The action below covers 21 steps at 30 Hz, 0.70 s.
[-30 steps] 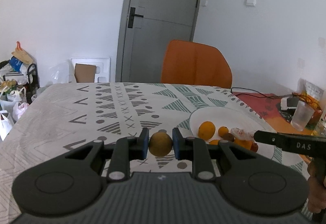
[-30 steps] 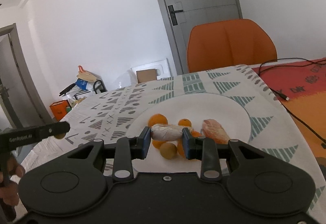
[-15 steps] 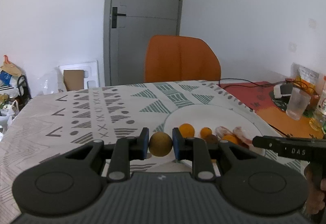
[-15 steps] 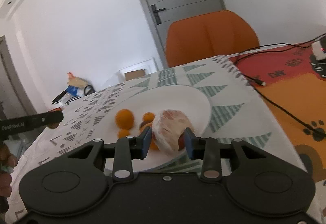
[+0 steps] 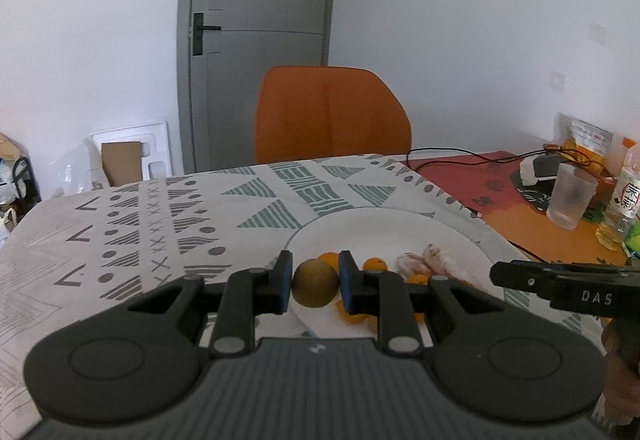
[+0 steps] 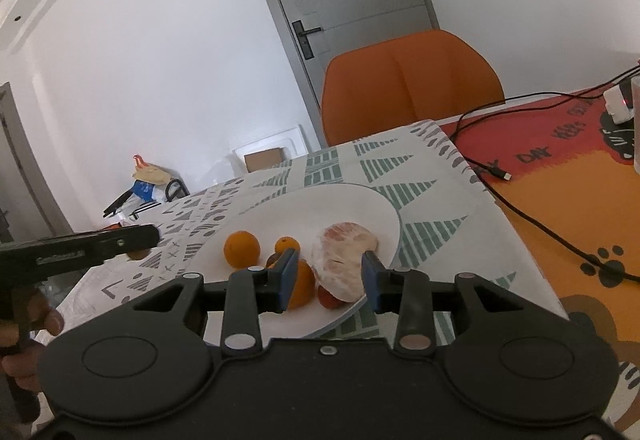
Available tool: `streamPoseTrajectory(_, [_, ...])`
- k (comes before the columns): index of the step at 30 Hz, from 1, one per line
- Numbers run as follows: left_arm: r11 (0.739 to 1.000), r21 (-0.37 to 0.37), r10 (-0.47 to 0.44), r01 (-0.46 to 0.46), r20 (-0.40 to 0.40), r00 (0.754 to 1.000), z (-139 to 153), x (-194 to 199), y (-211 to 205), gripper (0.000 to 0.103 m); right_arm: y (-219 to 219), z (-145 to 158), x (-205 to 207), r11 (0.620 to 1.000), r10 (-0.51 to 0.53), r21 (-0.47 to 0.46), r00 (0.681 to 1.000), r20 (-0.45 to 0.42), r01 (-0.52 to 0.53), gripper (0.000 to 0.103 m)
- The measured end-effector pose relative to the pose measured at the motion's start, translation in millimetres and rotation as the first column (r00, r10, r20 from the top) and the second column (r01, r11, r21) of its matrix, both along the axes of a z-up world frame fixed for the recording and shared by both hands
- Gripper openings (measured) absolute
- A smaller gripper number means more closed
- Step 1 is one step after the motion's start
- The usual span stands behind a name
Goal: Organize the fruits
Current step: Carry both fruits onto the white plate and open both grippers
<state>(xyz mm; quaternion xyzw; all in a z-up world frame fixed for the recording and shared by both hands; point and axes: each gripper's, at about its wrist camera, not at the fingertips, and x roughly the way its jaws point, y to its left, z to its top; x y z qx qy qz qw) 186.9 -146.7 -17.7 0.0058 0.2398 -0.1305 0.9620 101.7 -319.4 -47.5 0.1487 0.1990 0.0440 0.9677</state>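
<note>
My left gripper is shut on a round olive-brown fruit and holds it over the near left rim of the white plate. On the plate lie several small oranges, a small red fruit and peeled pomelo pieces. My right gripper is open, its jaws wide around a large peeled pomelo piece lying on the plate. The pads stand slightly apart from the piece.
An orange chair stands behind the patterned tablecloth. To the right lie an orange-red mat with a black cable, a plastic cup, a bottle and snack bags.
My right gripper opened and let the pomelo piece down onto the plate, at its right side. My left gripper carried the olive-brown fruit rightward, over the plate's rim.
</note>
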Motion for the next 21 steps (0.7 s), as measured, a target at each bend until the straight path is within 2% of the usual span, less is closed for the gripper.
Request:
streamPoseTrajectory(10, [0.998,-0.003,-0.057,0.057,-0.008,0.998,-4,6,-22,0.023,2,-2,4,1.0,0.007,0.003,1.0,-0.013,-0.007,0.036])
streamPoseTrajectory(16, [0.997,-0.005,-0.075,0.075,-0.042,0.996,-14,10,-30,0.023,3,-4,6,1.0,0.015,0.008,1.0,-0.02,-0.014,0.036])
streamPoseTrajectory(17, [0.997,0.0,-0.072,0.072,-0.046,0.996,-14,10,-31,0.028,4,-4,7,1.0,0.016,0.008,1.0,-0.021,-0.015,0.036])
streamPoseTrajectory(20, [0.999,0.008,-0.052,0.053,-0.051,0.997,-13,9,-27,0.031,5,-5,9,1.0,0.022,0.01,0.999,-0.025,-0.021,0.036])
streamPoseTrajectory(21, [0.999,0.007,-0.042,0.042,-0.048,0.998,-11,9,-25,0.036,6,-5,9,1.0,0.025,0.01,0.999,-0.026,-0.025,0.036])
